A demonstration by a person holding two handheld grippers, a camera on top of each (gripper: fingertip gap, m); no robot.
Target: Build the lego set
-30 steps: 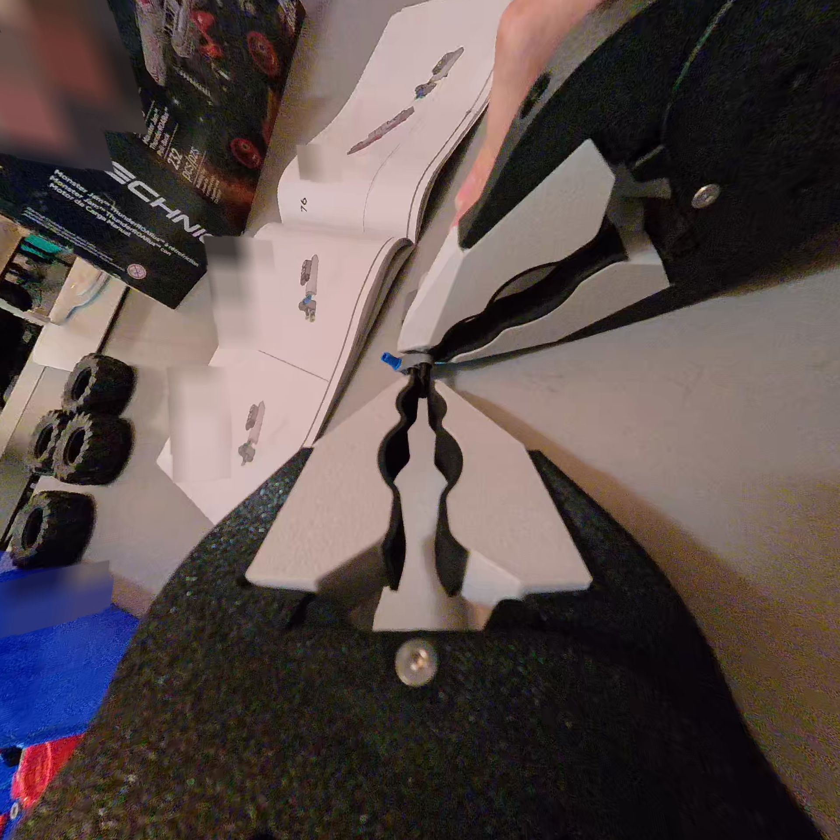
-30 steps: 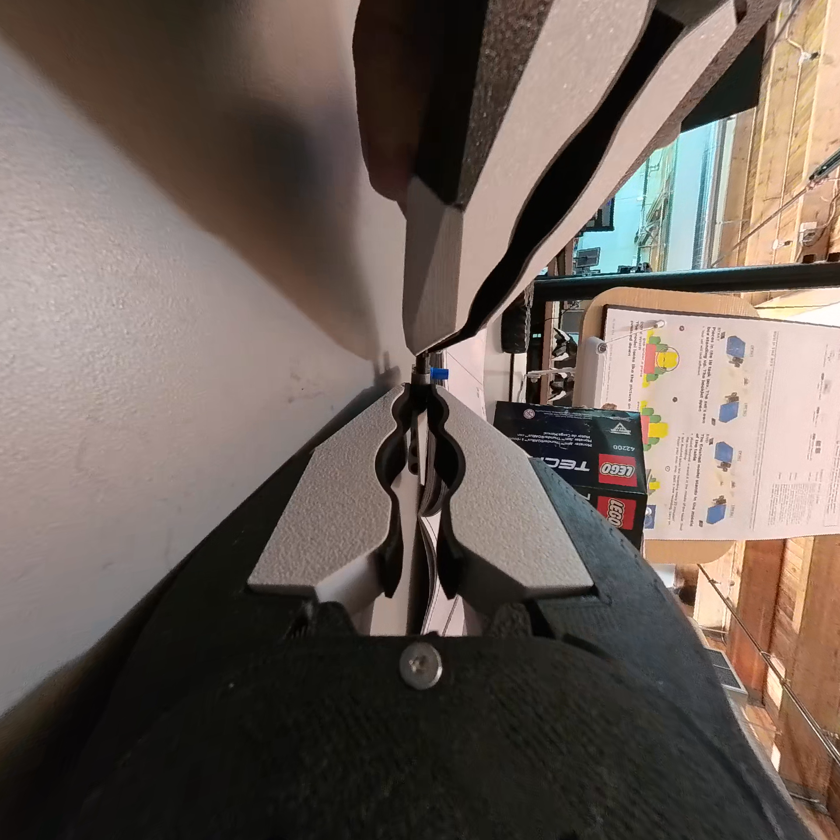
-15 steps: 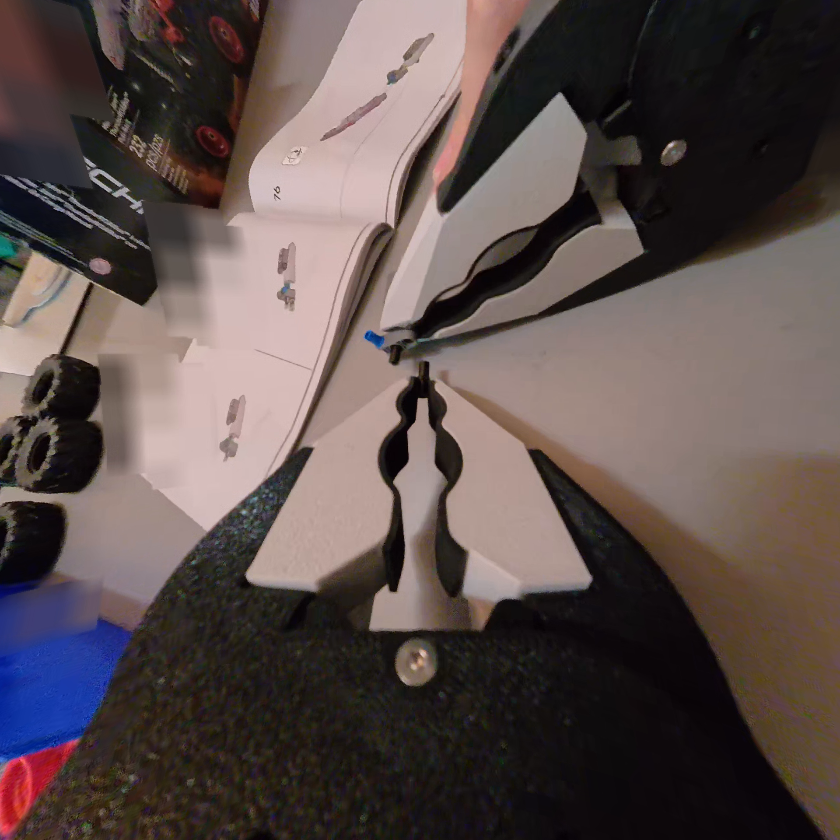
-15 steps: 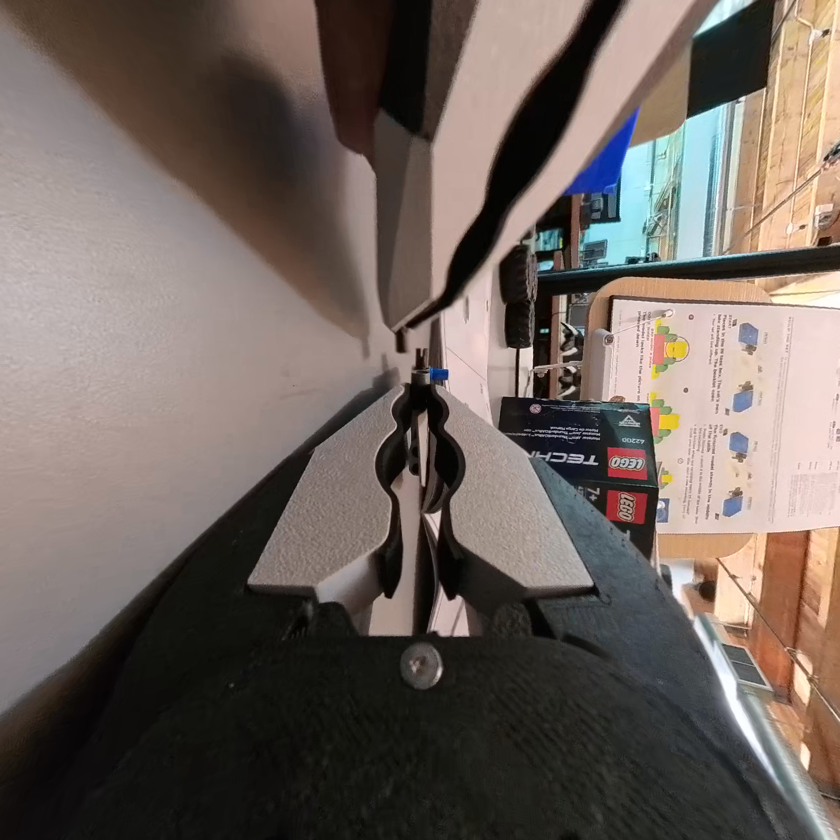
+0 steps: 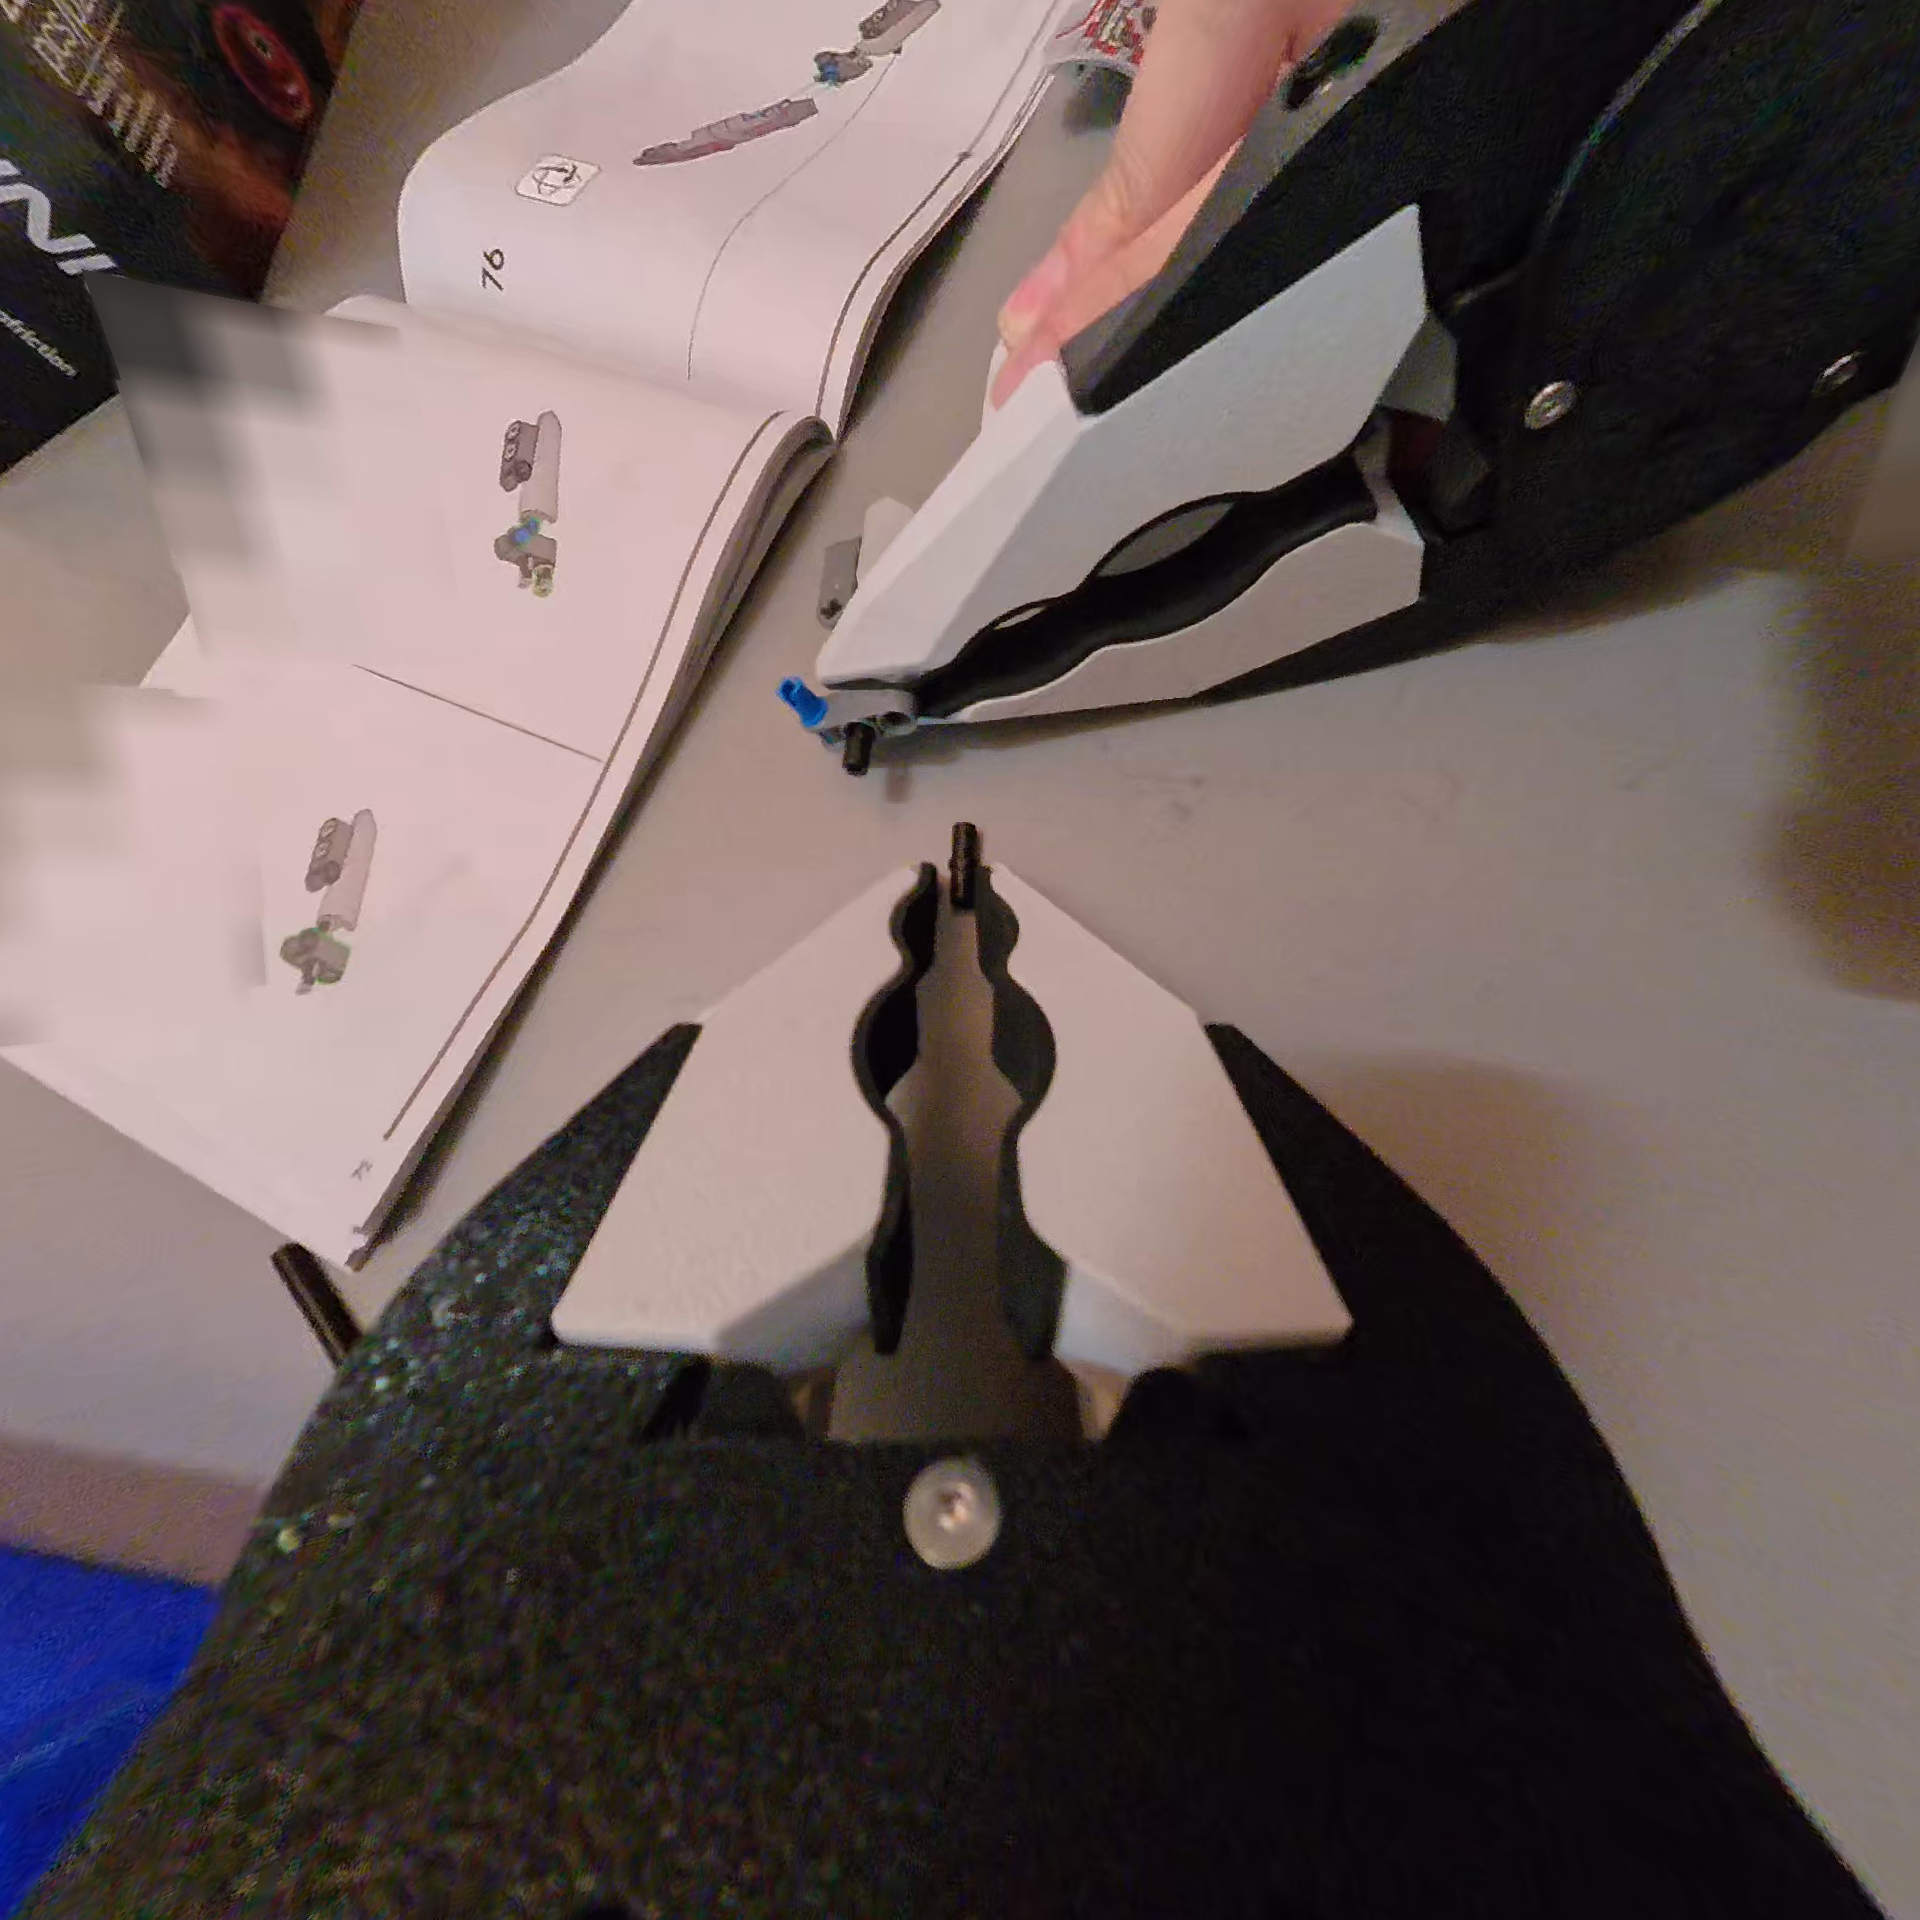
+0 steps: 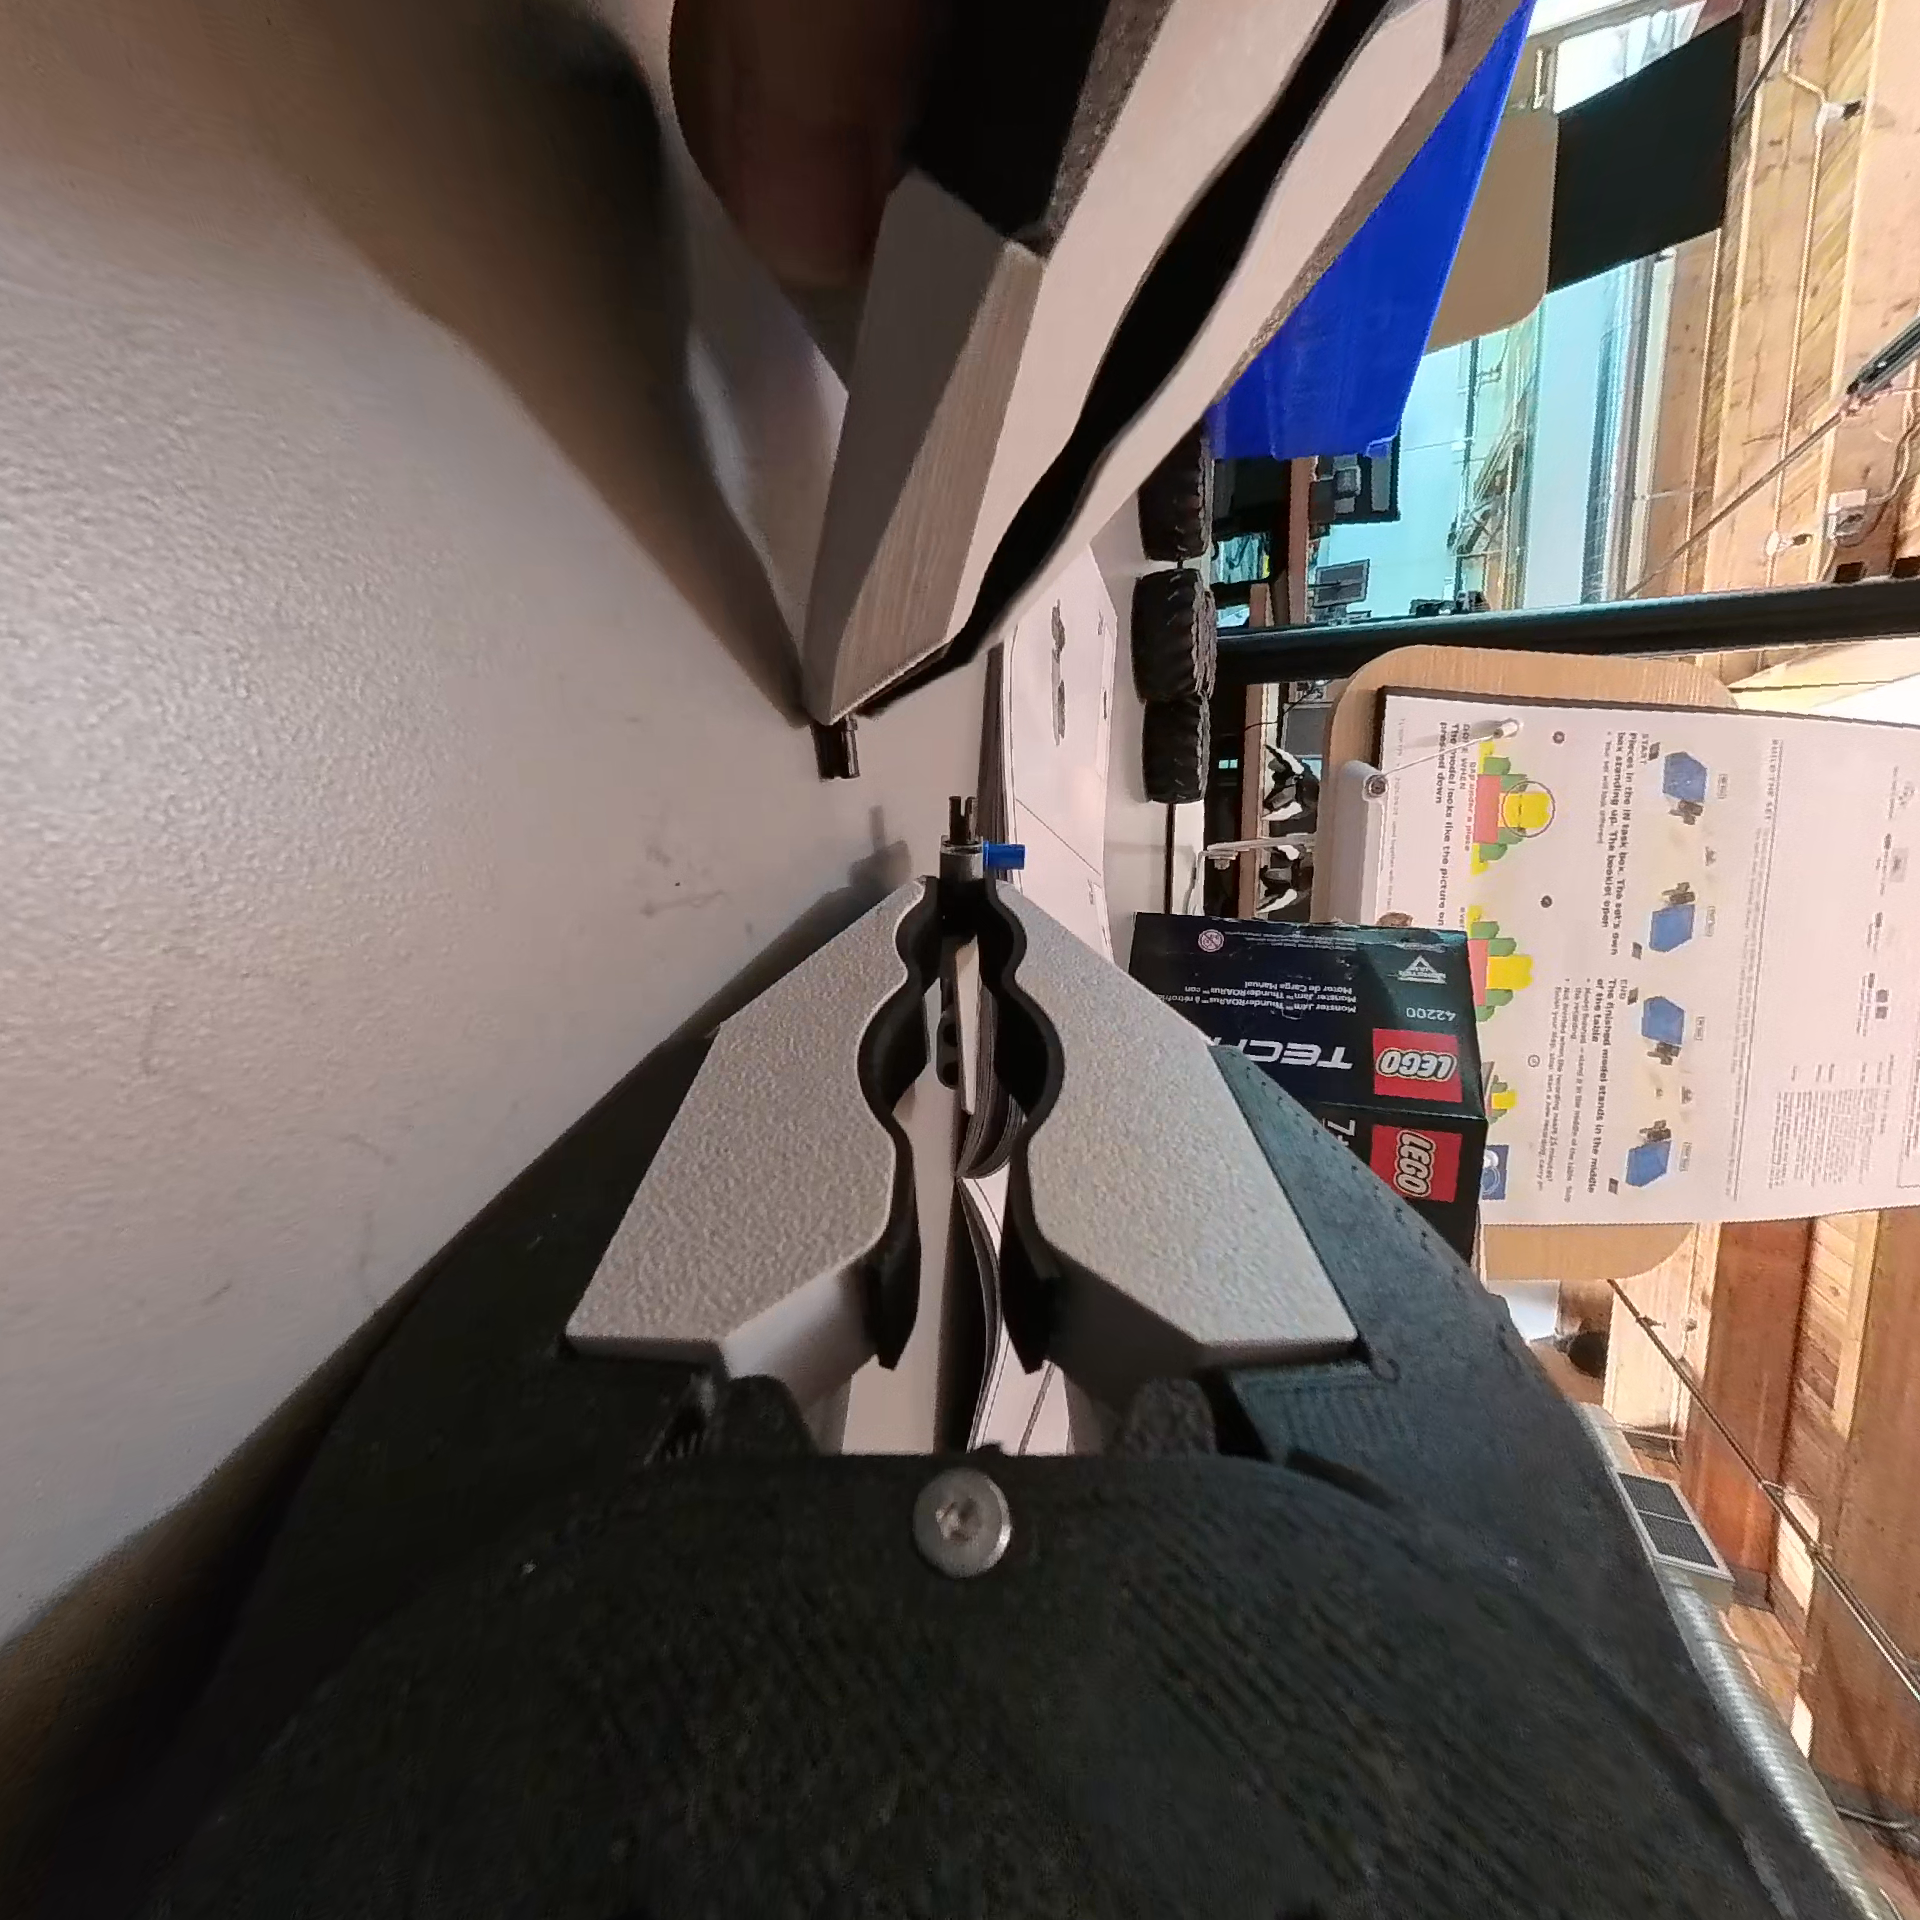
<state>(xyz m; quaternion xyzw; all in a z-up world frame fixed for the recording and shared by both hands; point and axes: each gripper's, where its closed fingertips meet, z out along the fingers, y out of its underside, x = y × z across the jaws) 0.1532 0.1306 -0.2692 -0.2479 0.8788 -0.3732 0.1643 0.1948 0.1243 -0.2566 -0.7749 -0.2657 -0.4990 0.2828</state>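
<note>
Meanwhile, the left gripper (image 5: 958, 871) pinches a small black pin (image 5: 962, 862) at its fingertips, while the right gripper (image 5: 868, 698) grasps a grey lego piece (image 5: 878, 722) bearing a blue peg (image 5: 800, 698), just ahead, the two apart above the table (image 5: 1455, 883), beside the open booklet (image 5: 468, 644).

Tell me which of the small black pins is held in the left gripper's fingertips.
The short black pin standing alone at the left gripper tip; the other black pin sticks out of the grey piece with the blue pin in the right gripper.
</note>
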